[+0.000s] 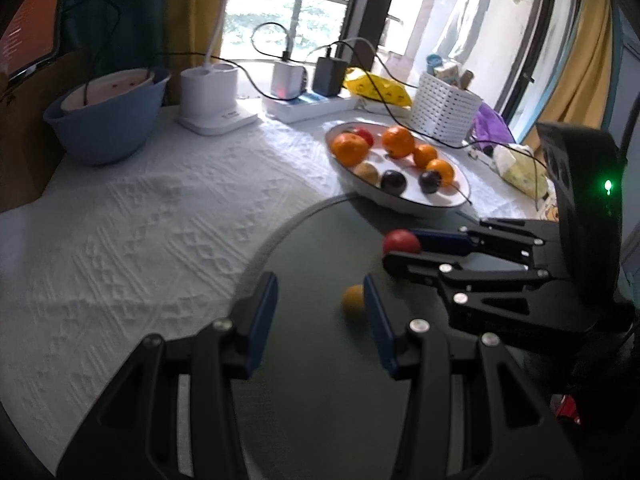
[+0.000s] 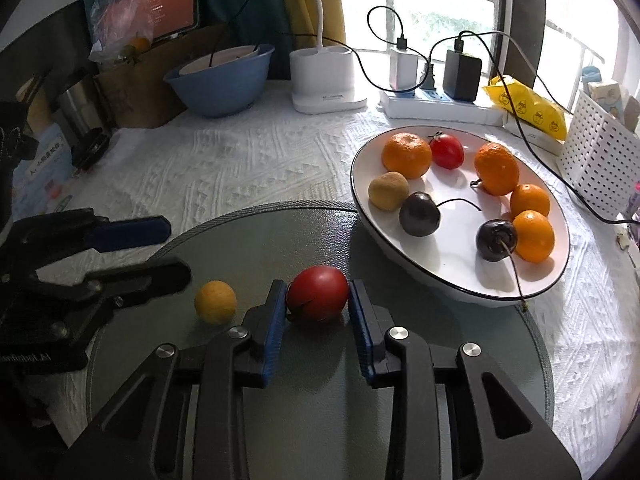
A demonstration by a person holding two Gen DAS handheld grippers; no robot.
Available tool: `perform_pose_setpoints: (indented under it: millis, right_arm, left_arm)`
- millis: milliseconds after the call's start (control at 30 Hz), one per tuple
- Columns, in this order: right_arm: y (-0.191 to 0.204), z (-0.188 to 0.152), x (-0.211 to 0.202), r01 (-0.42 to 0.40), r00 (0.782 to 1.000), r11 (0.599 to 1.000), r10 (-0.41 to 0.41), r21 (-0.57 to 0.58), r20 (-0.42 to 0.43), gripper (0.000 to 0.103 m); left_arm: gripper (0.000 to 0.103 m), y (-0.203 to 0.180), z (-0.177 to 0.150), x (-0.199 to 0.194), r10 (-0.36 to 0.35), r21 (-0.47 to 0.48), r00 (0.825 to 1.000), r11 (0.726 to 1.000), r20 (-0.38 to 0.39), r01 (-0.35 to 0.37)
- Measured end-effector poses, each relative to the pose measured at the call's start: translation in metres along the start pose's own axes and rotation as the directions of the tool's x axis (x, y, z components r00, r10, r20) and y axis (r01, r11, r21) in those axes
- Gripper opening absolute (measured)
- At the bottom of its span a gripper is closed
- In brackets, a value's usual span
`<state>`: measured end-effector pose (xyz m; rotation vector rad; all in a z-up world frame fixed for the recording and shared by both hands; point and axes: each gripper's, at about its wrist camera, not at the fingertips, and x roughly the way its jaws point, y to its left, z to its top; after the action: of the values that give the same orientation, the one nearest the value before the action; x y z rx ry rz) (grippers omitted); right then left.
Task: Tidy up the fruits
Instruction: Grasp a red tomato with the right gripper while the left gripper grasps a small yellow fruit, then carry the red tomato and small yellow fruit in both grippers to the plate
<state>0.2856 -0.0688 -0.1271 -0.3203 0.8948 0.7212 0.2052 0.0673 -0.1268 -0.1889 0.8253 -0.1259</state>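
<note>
Left wrist view: the left gripper (image 1: 320, 312) hangs over a round dark glass mat (image 1: 312, 248), its blue-padded jaws spread wide with nothing between them. A small yellow fruit (image 1: 353, 302) lies on the mat just beside the right-hand pad. Beyond it, the right gripper (image 1: 402, 248) reaches in from the right with a red tomato (image 1: 401, 241) at its tips. A white plate (image 1: 400, 200) at the mat's far edge carries 4 oranges, 2 dark cherries, 1 brownish fruit and 1 red one.

Right wrist view: the right gripper (image 2: 318, 304) has the red tomato (image 2: 317, 300) between its pads; the left pad touches it, the right pad sits just beside it, so a firm grip cannot be told. The tomato rests on the mat (image 2: 304, 392), the yellow fruit (image 2: 215, 301) near its left. The left gripper (image 2: 160, 248) stands open at left. The plate (image 2: 460, 284) lies right.
</note>
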Motion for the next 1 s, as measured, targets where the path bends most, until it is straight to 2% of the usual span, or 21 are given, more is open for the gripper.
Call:
perform_pose_setpoints:
  millis: [267,533,733,1000]
  right_arm:
    - [-0.011,-0.005,-0.015,0.002,1.0,1.0,-0.002,0.02,0.028,0.033]
    - [-0.025,-0.011,-0.028,0.006,0.998,0.998,-0.009,0.056,0.057,0.033]
    - [-0.03,-0.015,-0.032,-0.004,0.998,0.998,-0.001,0.066,0.07,0.033]
    - [-0.037,-0.019,-0.045,-0.01,0.995,0.997,0.002,0.075,0.099,0.033]
  left_arm:
    - [0.046,-0.014,0.0,0.017,-0.02,0.016,0.999,1.0,-0.039,0.021]
    - [0.045,-0.027,-0.004,0.029,0.025,0.078,0.997,0.997,-0.072,-0.019]
    - [0.026,-0.037,-0.006,0.03,0.021,0.12,0.995,0.993,-0.093,-0.01]
    - [0.026,-0.058,-0.005,0.025,0.008,0.153,0.996,0.988,-0.09,0.005]
